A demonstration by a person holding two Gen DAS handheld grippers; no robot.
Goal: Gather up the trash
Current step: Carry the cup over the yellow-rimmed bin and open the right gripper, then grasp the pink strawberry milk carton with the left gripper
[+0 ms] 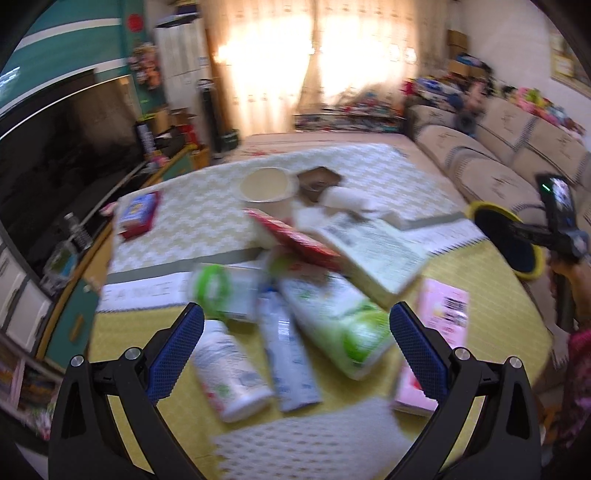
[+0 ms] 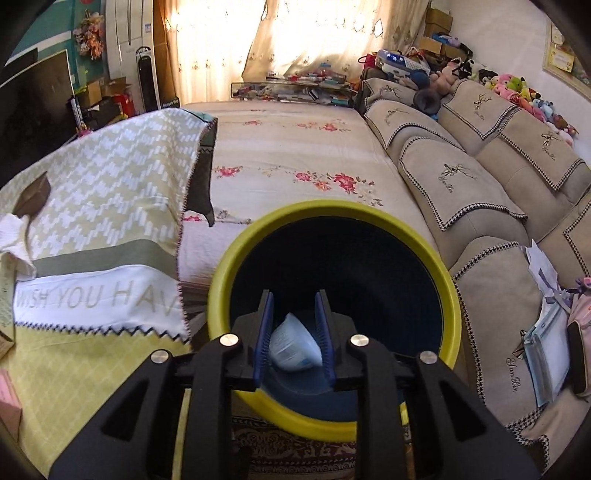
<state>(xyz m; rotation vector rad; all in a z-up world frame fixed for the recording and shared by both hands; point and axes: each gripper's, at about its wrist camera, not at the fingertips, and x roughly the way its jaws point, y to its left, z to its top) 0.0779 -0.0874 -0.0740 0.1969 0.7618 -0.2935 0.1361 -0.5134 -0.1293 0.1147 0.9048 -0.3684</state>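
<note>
Two grippers work here. The right gripper [image 2: 294, 341] hangs over the yellow-rimmed bin [image 2: 258, 236], its jaws narrowly parted around a crumpled white wrapper [image 2: 293, 347], pads not pressing it. The left gripper [image 1: 295, 347], jaws wide and holding nothing, hovers above blurred trash on the near table: a white bottle [image 1: 229, 373], a tube [image 1: 286, 354] and a green-white packet [image 1: 340, 325].

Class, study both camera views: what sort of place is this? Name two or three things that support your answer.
Most likely a lived-in home living room. A long beige sofa with plush toys along its back runs down one side, curtains cover a bright window, and a dark television screen stands opposite.
</note>
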